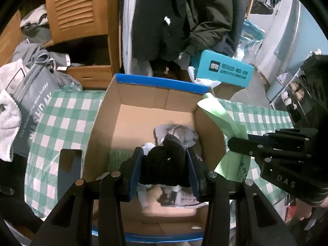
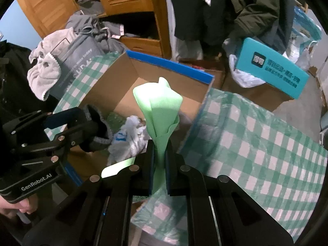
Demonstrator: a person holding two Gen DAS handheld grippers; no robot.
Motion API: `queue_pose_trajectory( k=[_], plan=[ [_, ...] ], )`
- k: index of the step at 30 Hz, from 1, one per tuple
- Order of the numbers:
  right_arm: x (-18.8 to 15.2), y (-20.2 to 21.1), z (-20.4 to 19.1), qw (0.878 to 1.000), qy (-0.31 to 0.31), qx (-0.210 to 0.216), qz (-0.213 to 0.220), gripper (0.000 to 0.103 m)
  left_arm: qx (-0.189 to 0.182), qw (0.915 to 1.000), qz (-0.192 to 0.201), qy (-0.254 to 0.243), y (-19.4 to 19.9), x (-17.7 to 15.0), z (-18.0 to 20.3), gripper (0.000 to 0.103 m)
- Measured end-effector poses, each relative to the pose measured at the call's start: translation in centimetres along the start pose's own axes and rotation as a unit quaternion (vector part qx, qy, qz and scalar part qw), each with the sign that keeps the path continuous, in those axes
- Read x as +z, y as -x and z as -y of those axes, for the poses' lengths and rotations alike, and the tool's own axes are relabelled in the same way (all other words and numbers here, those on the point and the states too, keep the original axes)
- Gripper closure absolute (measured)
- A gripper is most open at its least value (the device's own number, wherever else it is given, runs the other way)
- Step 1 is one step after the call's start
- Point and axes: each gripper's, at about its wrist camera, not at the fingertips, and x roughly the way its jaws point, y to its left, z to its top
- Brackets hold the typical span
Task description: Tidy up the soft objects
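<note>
Black knit item is clamped in left gripper, held over the open cardboard box. Right gripper is pinched on a pale green cloth, hanging by the box's right wall. Box already holds crumpled grey-white pieces and something green. Step looks like drop-off. Next: lower the black one in and release, then bring green cloth over the rim without snagging it.

- The right hand-held gripper pinches a light green cloth over the cardboard box.
- The left hand-held gripper grips a dark knit item.
</note>
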Motion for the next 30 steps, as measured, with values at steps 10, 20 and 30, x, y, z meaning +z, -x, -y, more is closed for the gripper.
queue_pose_trajectory(
  k=[10,20,30],
  plan=[
    [0.9,-1.4,-1.1,1.0,0.009,0.007,-0.004,0.074,0.003,0.9994,-0.018,0.03,-0.7,-0.1,-1.5,0.046],
    [0.5,-0.2,0.8,1.0,-0.019,0.002,0.008,0.054,0.022,0.9996,-0.004,0.018,0.7,0.2,-0.7,0.025],
    [-0.5,4.7,1.4,0.998,-0.026,-0.019,0.046,0.044,0.016,0.9995,0.028,0.002,3.7,0.5,0.9,0.015]
  ],
)
